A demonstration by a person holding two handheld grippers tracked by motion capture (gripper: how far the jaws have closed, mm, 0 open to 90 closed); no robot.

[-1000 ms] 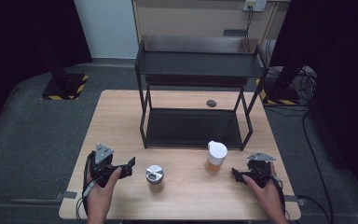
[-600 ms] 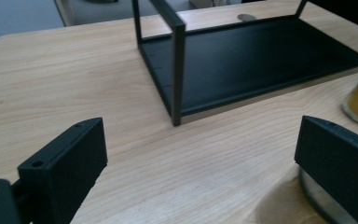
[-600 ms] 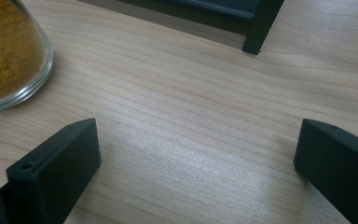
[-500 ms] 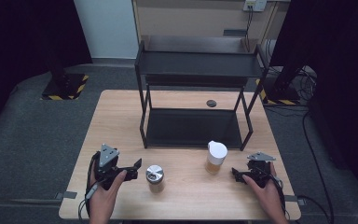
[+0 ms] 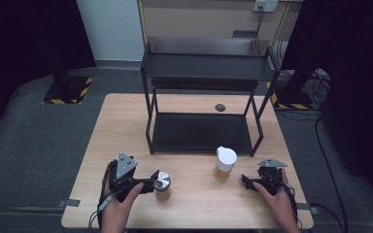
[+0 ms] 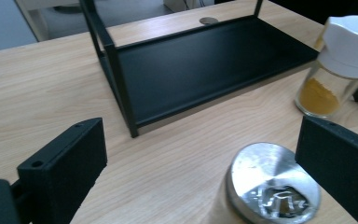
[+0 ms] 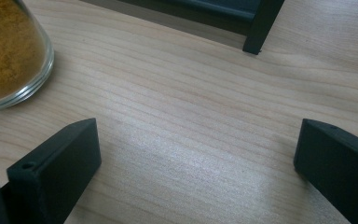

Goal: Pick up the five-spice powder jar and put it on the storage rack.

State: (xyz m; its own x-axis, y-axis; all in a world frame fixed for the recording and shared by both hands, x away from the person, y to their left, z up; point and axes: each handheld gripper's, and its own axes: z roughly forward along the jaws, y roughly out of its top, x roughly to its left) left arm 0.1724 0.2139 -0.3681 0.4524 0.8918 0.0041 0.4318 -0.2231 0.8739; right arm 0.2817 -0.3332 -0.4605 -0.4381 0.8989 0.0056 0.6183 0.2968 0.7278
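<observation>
At the near edge of the table [image 5: 126, 116], toward six o'clock, the left claw [image 5: 151, 180] is held low with its jaws spread wide and nothing between them. The metal-lidded jar [image 5: 162, 184] stands upright directly ahead of it, at about three o'clock from the claw in the high view, its lid just beside the jaw tips. In the left gripper view the jar lid [image 6: 272, 182] sits close to the right-hand jaw and is not yet centred in the gap; contact cannot be confirmed. The jar's long axis is vertical, so a level approach from the side appears suitable.

The right claw [image 5: 245, 180] is likewise spread and empty, resting near the table's right front. The white-capped spice jar [image 5: 225, 164], holding yellow powder, stands at roughly ten o'clock from it, a little apart. The black shelf rack [image 5: 204, 73] lies beyond both jars at twelve o'clock.

Judgement: the left hand is nearer its jar and looks set to close first.
</observation>
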